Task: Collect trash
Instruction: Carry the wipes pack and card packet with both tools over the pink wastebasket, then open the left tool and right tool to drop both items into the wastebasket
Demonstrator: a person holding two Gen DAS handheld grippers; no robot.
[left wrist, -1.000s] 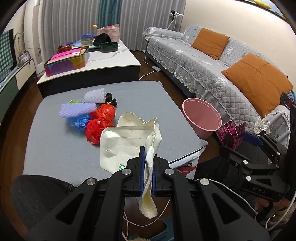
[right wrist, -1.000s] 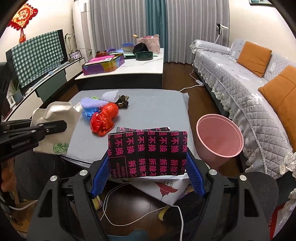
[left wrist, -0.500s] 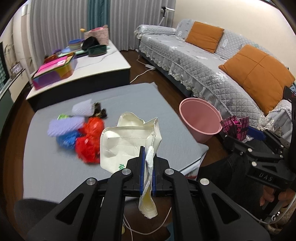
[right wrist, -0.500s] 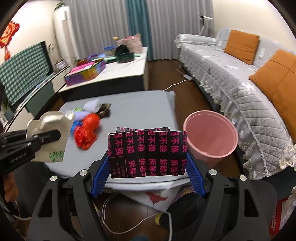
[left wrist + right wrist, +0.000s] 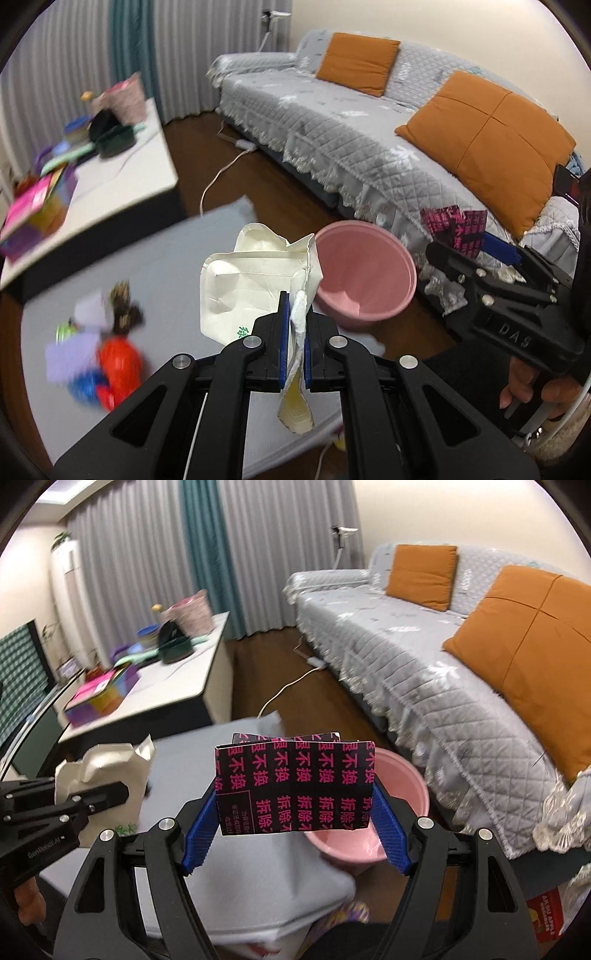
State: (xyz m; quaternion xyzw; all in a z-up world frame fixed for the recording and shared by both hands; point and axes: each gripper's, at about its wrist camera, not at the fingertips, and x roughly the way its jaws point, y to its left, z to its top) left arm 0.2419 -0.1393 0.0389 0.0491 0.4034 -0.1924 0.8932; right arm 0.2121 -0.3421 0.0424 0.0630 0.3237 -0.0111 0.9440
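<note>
My left gripper is shut on the edge of a crumpled cream paper bag, held in the air over the grey table's right side. In the right wrist view the same paper bag shows at the left. My right gripper is shut on a folded black carton with pink characters, its blue pads pressing both ends. A pink bin stands on the floor just beyond both loads; the bin is partly hidden behind the carton.
Red, blue and purple bags and a dark bundle lie blurred on the grey table. A white low table with boxes and bowls stands behind. A grey sofa with orange cushions runs along the right.
Both grippers have swung to the right with their loads. The pink bin now sits close behind the bag and the carton, and the trash pile has slid to the left of the view.
</note>
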